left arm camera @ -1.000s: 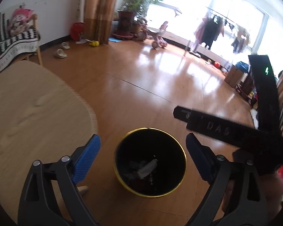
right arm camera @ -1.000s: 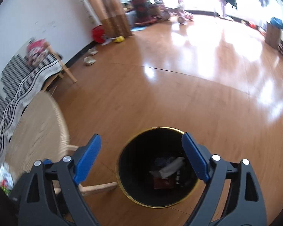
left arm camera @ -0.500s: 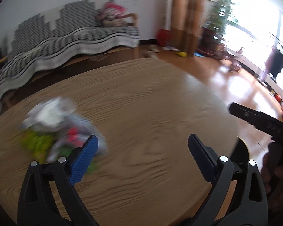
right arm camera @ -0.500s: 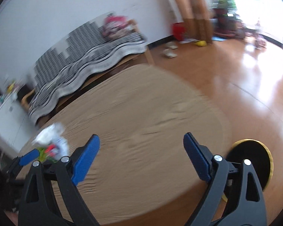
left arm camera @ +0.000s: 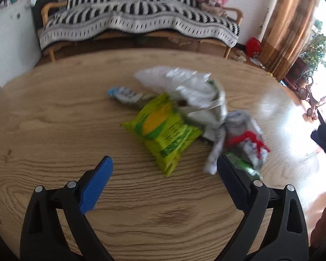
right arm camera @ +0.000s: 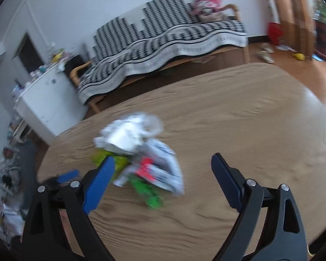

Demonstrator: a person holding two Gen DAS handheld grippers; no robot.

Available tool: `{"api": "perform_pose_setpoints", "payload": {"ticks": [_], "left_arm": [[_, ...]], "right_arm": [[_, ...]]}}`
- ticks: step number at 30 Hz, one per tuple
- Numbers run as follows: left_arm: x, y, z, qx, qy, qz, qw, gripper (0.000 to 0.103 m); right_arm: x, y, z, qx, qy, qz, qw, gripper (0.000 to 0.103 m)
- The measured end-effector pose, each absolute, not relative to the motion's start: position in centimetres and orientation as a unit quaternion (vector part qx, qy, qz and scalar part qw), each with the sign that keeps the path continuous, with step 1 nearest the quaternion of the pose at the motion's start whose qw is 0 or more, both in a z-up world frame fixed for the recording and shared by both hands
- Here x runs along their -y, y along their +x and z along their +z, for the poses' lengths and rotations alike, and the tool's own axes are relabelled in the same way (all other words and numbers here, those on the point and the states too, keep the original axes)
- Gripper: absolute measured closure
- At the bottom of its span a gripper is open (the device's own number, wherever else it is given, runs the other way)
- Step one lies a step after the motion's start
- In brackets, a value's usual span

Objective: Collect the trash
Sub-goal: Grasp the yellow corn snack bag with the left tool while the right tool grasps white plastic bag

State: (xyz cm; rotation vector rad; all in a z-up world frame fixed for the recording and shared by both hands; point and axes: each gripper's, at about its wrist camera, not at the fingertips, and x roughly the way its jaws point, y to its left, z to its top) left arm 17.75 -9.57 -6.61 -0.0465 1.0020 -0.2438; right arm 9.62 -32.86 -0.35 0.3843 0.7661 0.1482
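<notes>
Bin gone from view | trash pile [left arm camera: 184, 117] crumpled, on table [left arm camera: 54, 130]

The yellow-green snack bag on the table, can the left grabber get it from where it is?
Probably yes. The left gripper is open and empty, and the yellow-green snack bag lies just ahead on the wooden table, its near end uncovered. White plastic overlaps only its far side.

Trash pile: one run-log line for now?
trash pile on table | left hand-held gripper open, empty | right hand-held gripper open, empty
</notes>
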Motion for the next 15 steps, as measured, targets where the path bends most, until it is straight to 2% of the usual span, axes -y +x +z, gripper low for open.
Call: {"api": "perform_pose_setpoints", "payload": {"ticks": [5,11,14,15], "left_arm": [[7.8,17.8,-7.9,-0.495,-0.044,-0.115,0.860,0.010],[5.0,18.0,-8.7,-0.503,-0.062,-0.094,0.857,0.010],[3.9,18.5,-9.1,-0.512,-0.085,-0.092,0.850,0.010],[3.7,18.6,-9.3,-0.515,-0.090,-0.092,0.848,0.010]], "right_arm": [[28.0,14.8,-1.7,-0.402,0.180,0.117,0.890,0.016],[19.9,18.6,-0.6,-0.396,0.019,0.114,0.911,0.016],[17.6,20.1,-1.8,-0.410,-0.031,0.113,0.905,0.026],[17.5,20.2,-2.5,-0.415,-0.044,0.106,0.903,0.034]]}}
